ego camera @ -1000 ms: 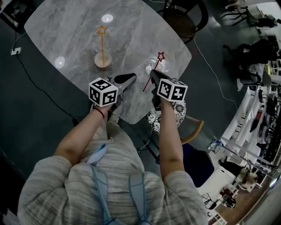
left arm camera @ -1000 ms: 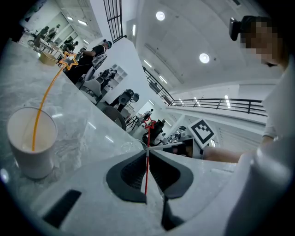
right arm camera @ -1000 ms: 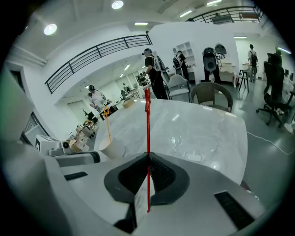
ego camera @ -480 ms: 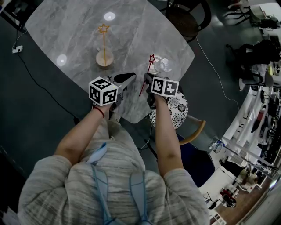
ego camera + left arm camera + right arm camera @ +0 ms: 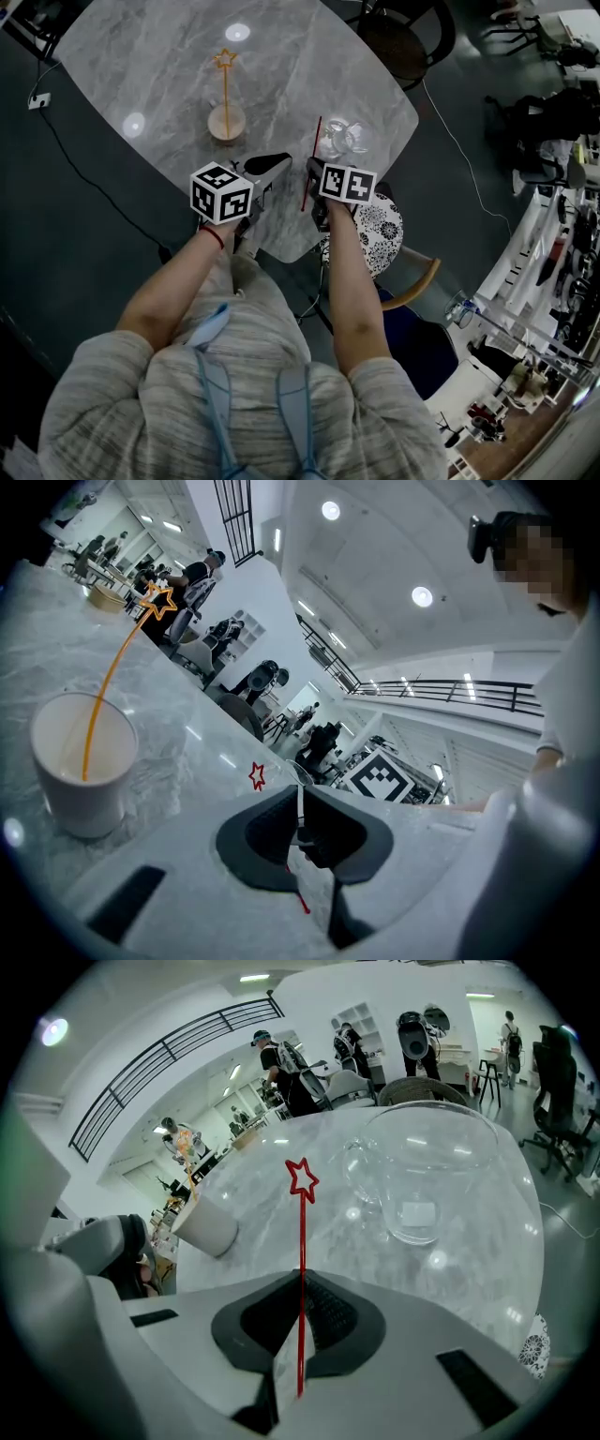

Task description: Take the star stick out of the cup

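A thin red star stick (image 5: 302, 1241) stands nearly upright, with my right gripper (image 5: 300, 1283) shut on its lower part. Its star (image 5: 302, 1178) is clear of the empty glass cup (image 5: 427, 1171), which sits just to the right. In the head view the red stick (image 5: 311, 159) rises from the right gripper (image 5: 312, 171) beside the glass cup (image 5: 342, 139). My left gripper (image 5: 279, 163) hovers close on the left, jaws shut on nothing. An orange star stick (image 5: 225, 84) leans in a paper cup (image 5: 226, 122) further back; the same paper cup (image 5: 82, 771) fills the left gripper view's left side.
The marble table (image 5: 150, 66) has its near corner just under both grippers. A patterned stool (image 5: 382, 234) and a wooden chair (image 5: 417, 277) stand right of the corner. A cable (image 5: 70, 169) trails on the dark floor at left.
My right gripper drew back and left, away from the glass cup, carrying the red stick, which went from leaning toward the cup to nearly upright. The left gripper stayed put.
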A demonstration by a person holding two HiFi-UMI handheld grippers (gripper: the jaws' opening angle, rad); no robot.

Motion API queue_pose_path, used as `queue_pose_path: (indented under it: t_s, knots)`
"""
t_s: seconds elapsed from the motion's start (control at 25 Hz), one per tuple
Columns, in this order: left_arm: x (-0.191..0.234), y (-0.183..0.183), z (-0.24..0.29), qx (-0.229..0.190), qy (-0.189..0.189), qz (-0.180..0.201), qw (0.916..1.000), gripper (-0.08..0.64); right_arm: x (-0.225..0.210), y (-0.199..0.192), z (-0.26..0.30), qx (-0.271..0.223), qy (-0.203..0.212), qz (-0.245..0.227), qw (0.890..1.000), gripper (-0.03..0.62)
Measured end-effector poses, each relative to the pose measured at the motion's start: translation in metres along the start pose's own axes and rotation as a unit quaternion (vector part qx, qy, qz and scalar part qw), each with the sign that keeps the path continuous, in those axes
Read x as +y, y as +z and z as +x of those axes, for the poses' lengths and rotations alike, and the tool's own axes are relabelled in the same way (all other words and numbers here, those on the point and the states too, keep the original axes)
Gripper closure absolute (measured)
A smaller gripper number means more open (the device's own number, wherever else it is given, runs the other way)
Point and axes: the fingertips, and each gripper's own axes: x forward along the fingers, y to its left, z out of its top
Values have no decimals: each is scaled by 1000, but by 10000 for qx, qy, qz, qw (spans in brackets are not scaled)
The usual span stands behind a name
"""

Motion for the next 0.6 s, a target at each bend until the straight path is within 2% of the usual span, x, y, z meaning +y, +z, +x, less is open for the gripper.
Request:
queue_pose_path:
  t_s: [0.6]
  knots:
    - [3,0,-4,-11,52,-19,10000,532,2,1,8,-120,-9,-211,9997,575]
